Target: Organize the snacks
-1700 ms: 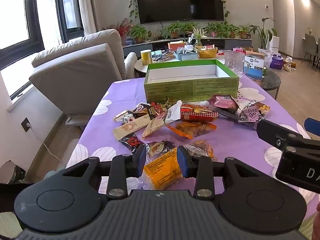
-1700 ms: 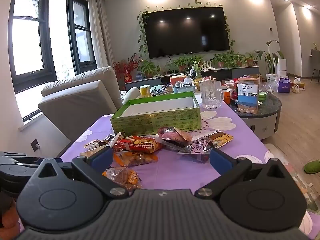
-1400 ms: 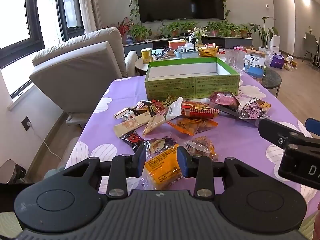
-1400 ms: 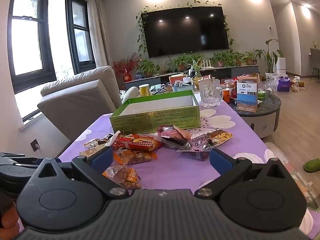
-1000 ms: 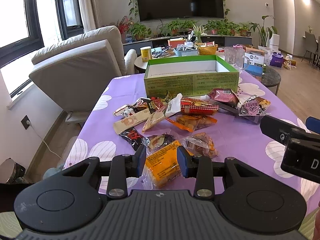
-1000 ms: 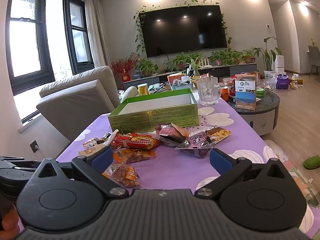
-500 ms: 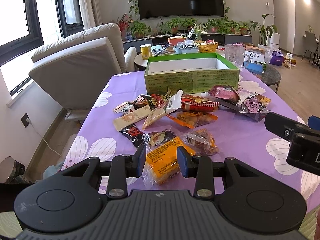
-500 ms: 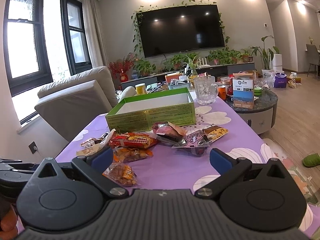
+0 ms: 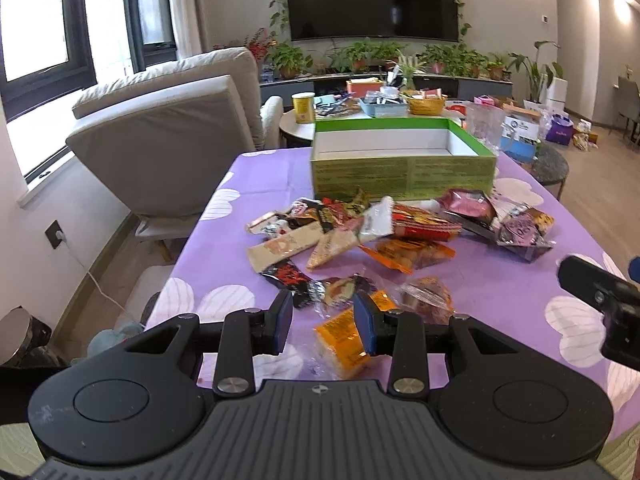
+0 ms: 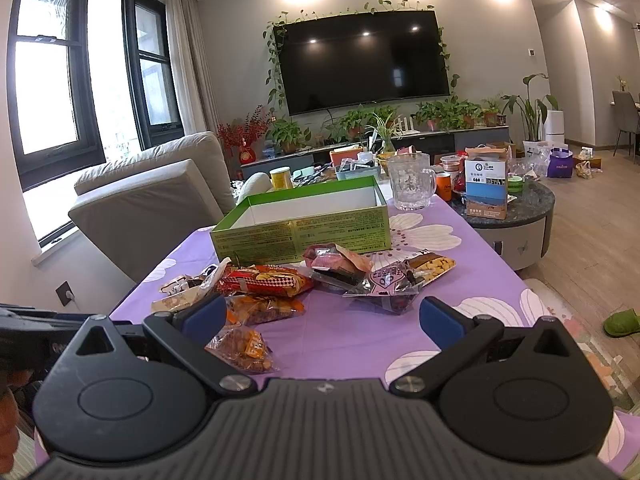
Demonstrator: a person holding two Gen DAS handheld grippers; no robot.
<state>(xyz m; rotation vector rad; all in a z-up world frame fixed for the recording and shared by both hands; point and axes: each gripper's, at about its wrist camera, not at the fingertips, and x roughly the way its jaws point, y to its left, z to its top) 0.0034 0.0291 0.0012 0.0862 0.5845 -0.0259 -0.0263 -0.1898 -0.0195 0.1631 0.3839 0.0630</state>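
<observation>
Several snack packets (image 9: 400,236) lie in a heap on the purple flowered tablecloth (image 9: 500,280), in front of an open green box (image 9: 400,176) with a white inside. My left gripper (image 9: 324,324) hovers open near the table's front edge. An orange packet (image 9: 344,340) lies on the cloth below it, partly behind the right pad and not pinched. In the right wrist view the heap (image 10: 280,284) and the green box (image 10: 300,236) lie ahead. My right gripper (image 10: 322,320) stands wide open over bare cloth with nothing between its pads. One right gripper finger (image 9: 592,288) shows at the left wrist view's right edge.
A grey recliner (image 9: 168,140) stands left of the table. Behind the box are a glass mug (image 10: 410,182) and a round side table (image 10: 512,204) crowded with boxes and jars. A clear packet of orange snacks (image 10: 244,346) lies by the right gripper's left pad.
The left gripper has drifted slightly to the left, so the orange packet now sits nearer its right pad. Both pairs of jaws keep their width. No packet has moved.
</observation>
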